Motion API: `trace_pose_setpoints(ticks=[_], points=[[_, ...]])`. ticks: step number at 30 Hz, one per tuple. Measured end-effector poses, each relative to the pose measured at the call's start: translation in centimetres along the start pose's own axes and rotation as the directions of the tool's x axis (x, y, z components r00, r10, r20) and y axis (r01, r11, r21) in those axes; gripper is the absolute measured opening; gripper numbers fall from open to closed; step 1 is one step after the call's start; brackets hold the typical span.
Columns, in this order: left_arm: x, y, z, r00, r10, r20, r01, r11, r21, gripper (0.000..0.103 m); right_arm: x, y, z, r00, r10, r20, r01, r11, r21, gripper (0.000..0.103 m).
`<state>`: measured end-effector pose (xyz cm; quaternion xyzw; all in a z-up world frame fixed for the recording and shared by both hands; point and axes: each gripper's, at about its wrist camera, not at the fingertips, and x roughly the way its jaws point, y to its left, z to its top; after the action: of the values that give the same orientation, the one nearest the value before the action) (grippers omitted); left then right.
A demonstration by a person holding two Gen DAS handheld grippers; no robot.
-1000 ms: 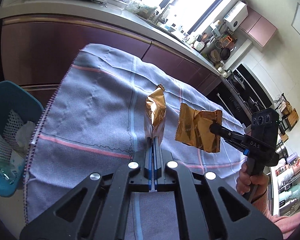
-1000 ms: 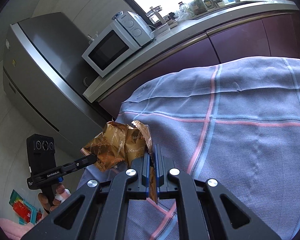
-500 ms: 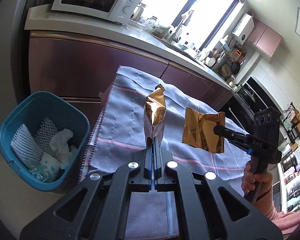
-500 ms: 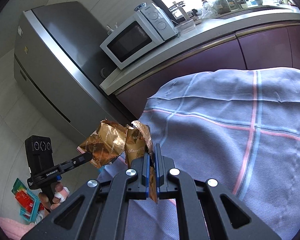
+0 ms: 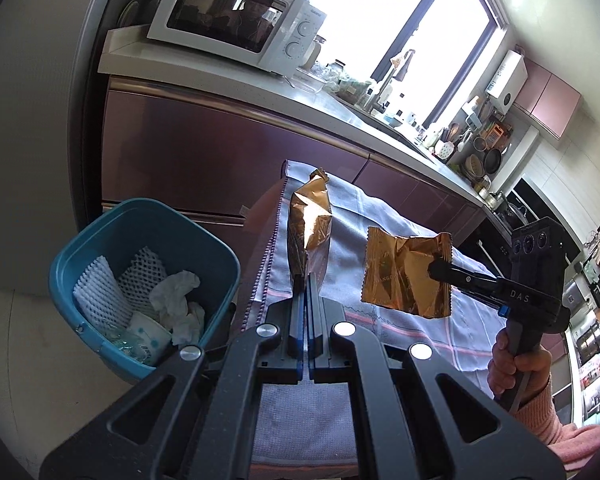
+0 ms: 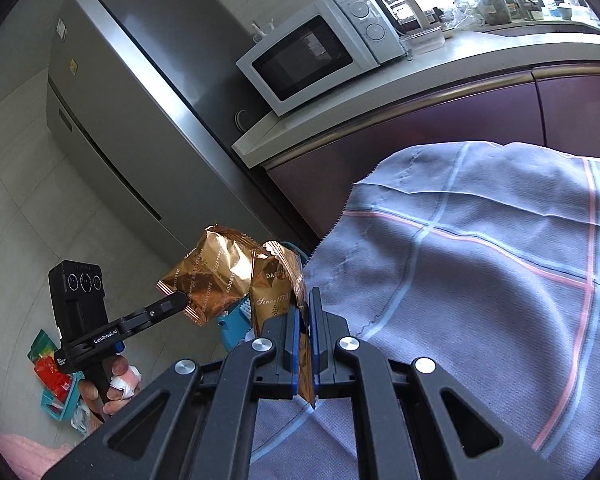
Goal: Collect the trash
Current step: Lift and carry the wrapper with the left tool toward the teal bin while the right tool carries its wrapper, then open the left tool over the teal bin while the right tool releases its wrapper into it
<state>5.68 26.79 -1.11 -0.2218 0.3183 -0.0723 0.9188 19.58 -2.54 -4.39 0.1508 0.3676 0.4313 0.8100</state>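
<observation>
My left gripper (image 5: 306, 280) is shut on a gold foil wrapper (image 5: 308, 228) held upright above the table's left edge. My right gripper (image 6: 305, 300) is shut on a second gold wrapper (image 6: 274, 292); it shows in the left wrist view as a flat gold packet (image 5: 404, 276) pinched by the right gripper (image 5: 436, 268). The left gripper (image 6: 180, 300) and its wrapper (image 6: 212, 272) show in the right wrist view. A teal bin (image 5: 216, 248) holding foam nets, tissue and a paper cup stands on the floor, left of the table and below my left gripper.
The table wears a grey-blue checked cloth (image 6: 480, 260). Behind it runs a purple-fronted counter (image 5: 228, 144) with a white microwave (image 5: 236, 20) and a steel fridge (image 6: 112, 92) beside it. A small teal tray with red packets (image 6: 56, 384) lies on the floor.
Both grippers have moved left with their wrappers, towards the table's left edge. The teal bin has come fully into the left wrist view and sits closer.
</observation>
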Motion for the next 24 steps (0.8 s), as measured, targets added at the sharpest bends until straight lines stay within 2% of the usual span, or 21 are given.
trace_pose_setpoints(ticks=[24], points=[[-2.2, 4.4, 0.1, 0.992, 0.125, 0.023, -0.124, 0.992, -0.031, 0.001, 7.2, 4.5, 2.0, 0.993, 0.066, -0.098, -0.073, 0.995, -0.068, 0.004]])
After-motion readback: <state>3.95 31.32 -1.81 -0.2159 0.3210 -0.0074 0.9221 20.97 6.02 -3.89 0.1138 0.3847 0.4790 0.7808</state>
